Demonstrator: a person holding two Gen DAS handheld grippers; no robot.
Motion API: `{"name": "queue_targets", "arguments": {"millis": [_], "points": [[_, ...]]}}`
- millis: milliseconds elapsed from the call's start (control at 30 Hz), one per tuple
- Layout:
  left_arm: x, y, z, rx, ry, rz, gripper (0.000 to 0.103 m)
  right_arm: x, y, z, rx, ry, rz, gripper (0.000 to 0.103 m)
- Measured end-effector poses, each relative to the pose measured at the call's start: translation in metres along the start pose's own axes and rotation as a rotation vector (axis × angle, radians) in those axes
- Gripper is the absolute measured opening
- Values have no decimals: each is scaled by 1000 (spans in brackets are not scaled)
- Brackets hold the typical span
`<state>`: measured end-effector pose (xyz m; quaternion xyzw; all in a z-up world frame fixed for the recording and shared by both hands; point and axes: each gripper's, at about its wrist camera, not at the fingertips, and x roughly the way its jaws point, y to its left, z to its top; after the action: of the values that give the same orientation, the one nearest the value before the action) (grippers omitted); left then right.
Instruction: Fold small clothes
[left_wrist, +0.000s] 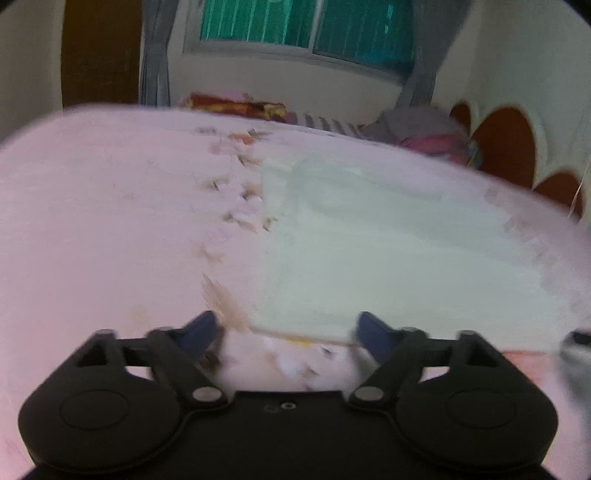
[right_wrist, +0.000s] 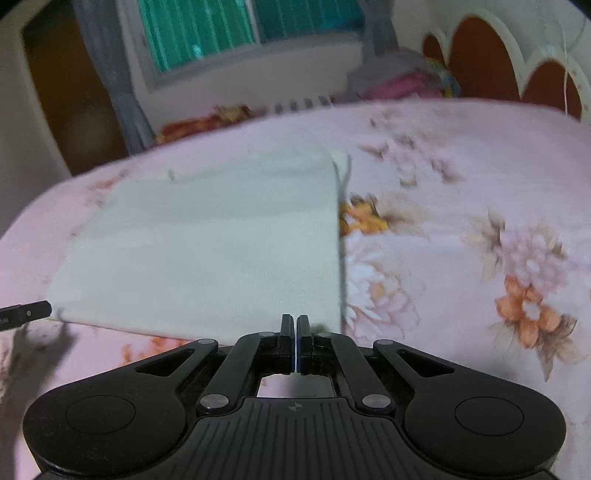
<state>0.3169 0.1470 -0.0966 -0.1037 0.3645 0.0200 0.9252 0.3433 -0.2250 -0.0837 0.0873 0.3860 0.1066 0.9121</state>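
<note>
A pale, off-white folded cloth (left_wrist: 388, 240) lies flat on the pink floral bedsheet (left_wrist: 92, 221). In the blurred left wrist view my left gripper (left_wrist: 286, 326) stands open, its blue-tipped fingers (left_wrist: 201, 326) spread wide at the cloth's near left corner without pressing it. The right wrist view shows the same cloth (right_wrist: 207, 243) as a neat rectangle. My right gripper (right_wrist: 295, 321) is at its near edge close to the right corner, jaws together with only a thin white sliver between the pads. A dark tip of the left gripper (right_wrist: 26, 314) shows at the cloth's left corner.
A window (right_wrist: 221, 33) with green slats and grey curtains is behind the bed. Piled coloured bedding (right_wrist: 402, 81) and a red-and-cream scalloped headboard (right_wrist: 484, 59) stand at the far right. Flower-printed sheet (right_wrist: 517, 258) spreads right of the cloth.
</note>
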Motion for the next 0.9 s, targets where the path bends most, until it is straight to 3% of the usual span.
{"name": "queue_targets", "arguments": {"millis": [33, 67, 100, 133, 167, 200, 267, 367, 433, 700, 900], "points": [[-4, 1, -3, -32, 7, -23, 69, -6, 2, -1, -10, -16, -1, 32], [-8, 1, -8, -65, 9, -53, 66, -13, 3, -4, -11, -42, -3, 57], [-10, 1, -13, -103, 15, -86, 61, -18, 5, -6, -12, -65, 7, 57], [-10, 2, -18, -149, 25, -115, 56, -22, 6, -7, -9, -76, 25, 57], [-10, 5, -24, -217, 33, -151, 54, -25, 8, -9, -4, -84, 41, 46], [-9, 7, -30, -281, 36, -182, 52, -28, 10, -11, -6, -85, 63, 25], [-3, 14, -40, -421, 42, -226, 52, -29, 16, -12, -13, -76, 79, 16], [8, 25, -46, -599, 1, -264, 52, -27, 25, -12, -33, -75, 96, 16], [18, 29, -46, -657, -36, -274, 51, -19, 32, -8, -56, -56, 101, 16], [59, 28, -20, -689, -94, -300, 50, 37, 60, 34, -57, -44, 125, 16], [81, 33, -8, -747, -134, -293, 36, 85, 85, 72, -62, -39, 155, 16]]}}
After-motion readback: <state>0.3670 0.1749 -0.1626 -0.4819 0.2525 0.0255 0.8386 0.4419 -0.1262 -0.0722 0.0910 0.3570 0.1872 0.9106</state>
